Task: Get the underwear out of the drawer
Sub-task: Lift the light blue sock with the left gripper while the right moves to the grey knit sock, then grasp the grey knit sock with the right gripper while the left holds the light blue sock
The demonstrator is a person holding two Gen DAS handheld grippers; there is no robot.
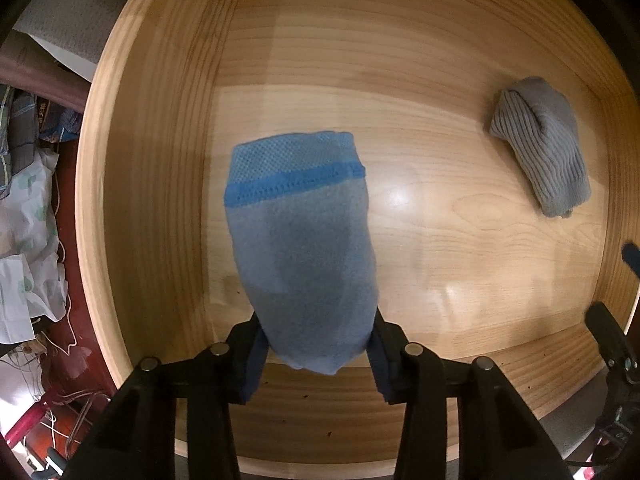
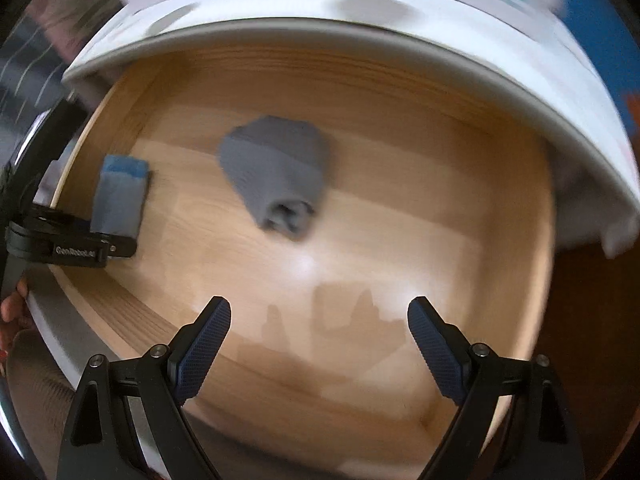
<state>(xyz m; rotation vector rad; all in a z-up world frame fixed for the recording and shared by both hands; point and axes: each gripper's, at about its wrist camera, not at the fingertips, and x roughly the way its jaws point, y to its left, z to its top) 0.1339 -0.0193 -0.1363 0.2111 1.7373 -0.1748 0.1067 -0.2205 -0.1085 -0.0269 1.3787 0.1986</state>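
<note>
Pale wooden drawer (image 1: pixel 400 80), cluttered floor (image 1: pixel 36 208) beside.

Left claw clamped, right claw spread wide

The left claw (image 1: pixel 316 344) points straight down, its two dark pads pressed against the sides of a folded blue garment (image 1: pixel 300 248), which hangs between them. The right claw (image 2: pixel 320 320) also points steeply down, its ribbed blue fingertips (image 2: pixel 208 336) far apart with nothing between them. Part of a hand (image 2: pixel 12 304) shows at the left edge of the right wrist view.
</note>
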